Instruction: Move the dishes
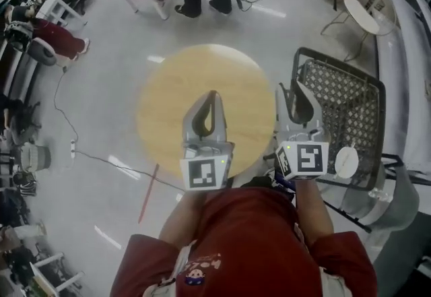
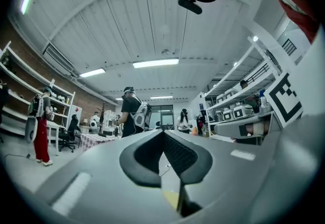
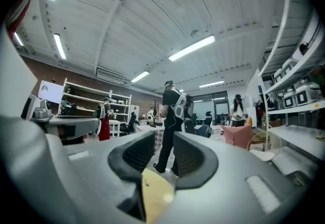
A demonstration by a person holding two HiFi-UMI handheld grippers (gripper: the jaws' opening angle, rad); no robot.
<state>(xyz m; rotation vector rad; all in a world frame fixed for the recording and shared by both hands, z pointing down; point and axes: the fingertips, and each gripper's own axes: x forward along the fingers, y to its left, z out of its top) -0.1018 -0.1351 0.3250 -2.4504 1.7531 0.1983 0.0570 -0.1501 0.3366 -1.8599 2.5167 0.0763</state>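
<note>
The round wooden table (image 1: 168, 107) on the left has a bare yellow top, and no dish shows on it; the left gripper (image 1: 213, 95) hangs over the table's right half, and its fingers (image 2: 183, 154) are pressed together with nothing in them; next to it the right gripper (image 1: 293, 90) sits just past the table's right edge, and its fingers (image 3: 195, 154) are spread a little with only air between them; both hands are empty, and this fits two times: the dishes may be gone from the table already, or they may be waiting somewhere out of sight; to do this part well, I think the person should find the dish by eye before reaching, hold both grippers level, and keep the fingers from bumping the table edge or the wires; further right stands a dark wire basket (image 1: 350, 110), and no dish shows inside it; by its near edge is a small white round thing (image 1: 347, 162), which may be a dish, but it is too small to tell; it lies just beside the right gripper's marker cube, behind the fingers and not between them, and well apart from the left fingers.
</note>
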